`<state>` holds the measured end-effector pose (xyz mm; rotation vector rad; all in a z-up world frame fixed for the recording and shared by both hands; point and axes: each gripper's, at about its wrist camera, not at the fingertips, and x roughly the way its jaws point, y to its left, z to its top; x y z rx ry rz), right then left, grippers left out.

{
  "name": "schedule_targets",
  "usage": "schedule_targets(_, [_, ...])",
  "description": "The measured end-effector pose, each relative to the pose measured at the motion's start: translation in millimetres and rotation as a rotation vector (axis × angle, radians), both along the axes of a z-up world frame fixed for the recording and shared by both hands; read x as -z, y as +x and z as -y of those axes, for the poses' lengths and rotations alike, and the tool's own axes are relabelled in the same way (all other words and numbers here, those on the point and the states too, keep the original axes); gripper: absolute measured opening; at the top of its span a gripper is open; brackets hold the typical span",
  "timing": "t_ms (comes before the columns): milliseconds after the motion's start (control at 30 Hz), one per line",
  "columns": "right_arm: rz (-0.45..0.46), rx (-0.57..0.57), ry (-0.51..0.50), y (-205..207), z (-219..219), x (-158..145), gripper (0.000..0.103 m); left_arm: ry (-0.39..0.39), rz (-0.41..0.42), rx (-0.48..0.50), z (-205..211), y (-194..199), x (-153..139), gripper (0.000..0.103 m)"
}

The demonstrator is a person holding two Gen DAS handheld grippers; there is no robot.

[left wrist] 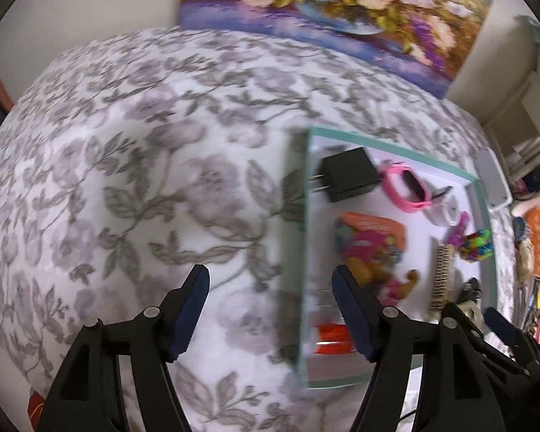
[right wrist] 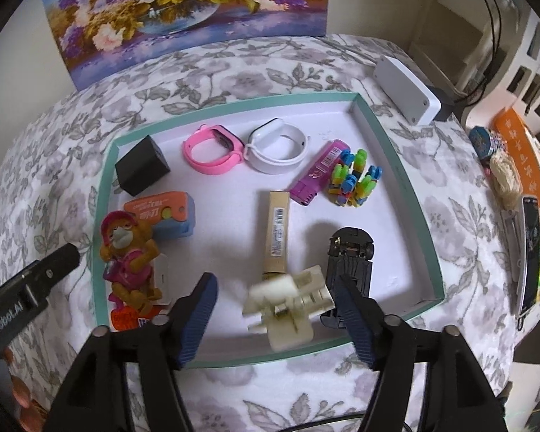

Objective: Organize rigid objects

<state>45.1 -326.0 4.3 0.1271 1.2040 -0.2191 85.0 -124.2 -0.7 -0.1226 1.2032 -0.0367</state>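
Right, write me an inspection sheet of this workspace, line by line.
Surface: table under a grey floral cloth; shallow teal-rimmed tray on it.
Job's things: in the tray, black charger, pink watch, white watch, purple lighter, block toy, gold box, monkey figure, toy car, cream clip, blurred.
Clutter: white box beyond the tray; small items at the table's right edge.
Grippers: left tongs open over bare cloth beside the tray; right tongs open, pads clear of the clip.
Cables: black leads by the shelving.
Surroundings: flower painting against the wall; white shelves.
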Motion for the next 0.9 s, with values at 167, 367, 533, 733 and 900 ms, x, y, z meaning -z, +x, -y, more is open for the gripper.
schedule_targets(167, [-0.002, -0.017, -0.009, -1, -8, 1, 0.086, 0.022, -0.036, -0.047, -19, -2, 10, 0.072])
schedule_targets(367, [-0.005, -0.032, -0.032, -4, -16, 2, 0.092, 0.034, -0.047, -0.064, -31, -13, 12, 0.084])
schedule_targets(533, [0.005, -0.054, -0.056, -8, -25, 1, 0.103, 0.055, -0.046, -0.070, -40, -22, 12, 0.096])
schedule_targets(733, [0.011, -0.081, -0.059, -14, -37, 0, 0.103, 0.112, -0.027, -0.070, -51, -33, 8, 0.097])
schedule_targets(900, [0.014, -0.103, -0.086, -22, -46, -2, 0.103, 0.097, -0.020, -0.054, -54, -41, 4, 0.097])
